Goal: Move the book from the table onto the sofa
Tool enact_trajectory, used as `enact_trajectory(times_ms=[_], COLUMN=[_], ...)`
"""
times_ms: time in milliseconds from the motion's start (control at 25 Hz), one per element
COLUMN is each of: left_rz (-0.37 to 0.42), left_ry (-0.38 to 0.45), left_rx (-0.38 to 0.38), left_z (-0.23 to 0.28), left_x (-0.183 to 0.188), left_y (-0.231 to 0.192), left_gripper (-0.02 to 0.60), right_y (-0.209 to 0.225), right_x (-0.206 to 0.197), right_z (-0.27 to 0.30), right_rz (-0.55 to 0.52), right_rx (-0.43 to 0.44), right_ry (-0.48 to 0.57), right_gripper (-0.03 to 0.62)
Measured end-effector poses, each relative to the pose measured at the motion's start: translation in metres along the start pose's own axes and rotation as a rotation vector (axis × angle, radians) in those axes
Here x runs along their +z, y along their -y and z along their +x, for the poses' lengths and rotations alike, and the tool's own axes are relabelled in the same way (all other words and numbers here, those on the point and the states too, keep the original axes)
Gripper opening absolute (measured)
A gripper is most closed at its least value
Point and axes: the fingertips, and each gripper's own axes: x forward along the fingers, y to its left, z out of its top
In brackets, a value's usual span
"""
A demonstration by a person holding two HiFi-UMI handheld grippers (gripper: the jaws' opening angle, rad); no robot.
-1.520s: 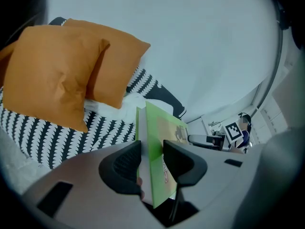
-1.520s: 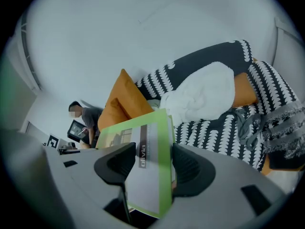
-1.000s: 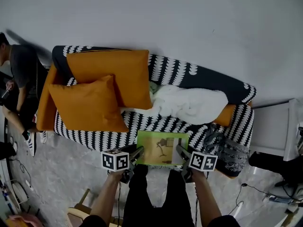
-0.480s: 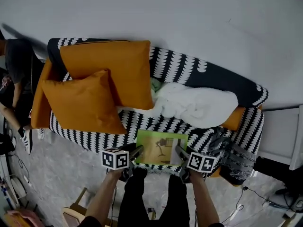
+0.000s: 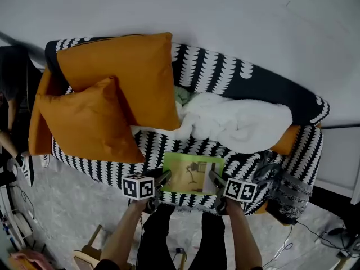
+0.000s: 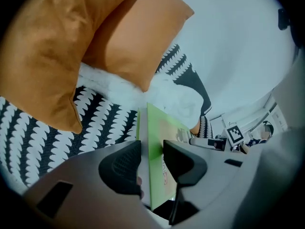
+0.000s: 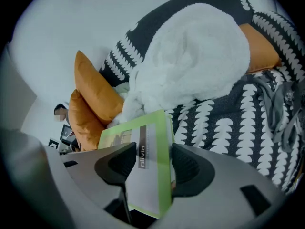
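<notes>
L gripper: jaws clamped on L edge of green book, cover edge-on betw. pads. R gripper: likewise clenched, on book's R edge. Book held approx. flat betw. the 2 grippers, over front strip of sofa seat. Contact w/ seat: can't tell.

Step in hand (judgement): set-down. Keep both ends level, lower till cover bears on patterned seat, then release both grips together so it doesn't tip. Better placed a bit further in from front edge; otherwise risk of sliding off to floor.

Surroundings: white fluffy blanket just behind book. 2 orange cushions near, to L. Grey bundle on R end. Free patch narrow, and blanket limits push-in depth. Person at far L, well apart.
</notes>
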Motion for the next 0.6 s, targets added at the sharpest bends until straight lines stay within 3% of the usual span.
enact_trajectory(times_ms=[280,480,600], left_rz=[-0.007,0.018,0.002], left_ry=[-0.013,-0.001,0.009], left_rx=[-0.001,0.066,0.076], left_z=[0.015,0.021,0.019], left_x=[-0.007,-0.011,-0.010], left_y=[-0.014,-0.024,-0.026], left_gripper=[0.156,0.170,0.175], right_y=[0.014,0.028,0.030], right_x=[-0.009,-0.007,-0.010], right_z=[0.015,0.016,0.014], right_rz=[0.023,0.025,0.045], right_rx=[-0.003,-0.075,-0.058], right_ry=[-0.003,0.041,0.028], right_gripper=[0.258,0.259,0.259])
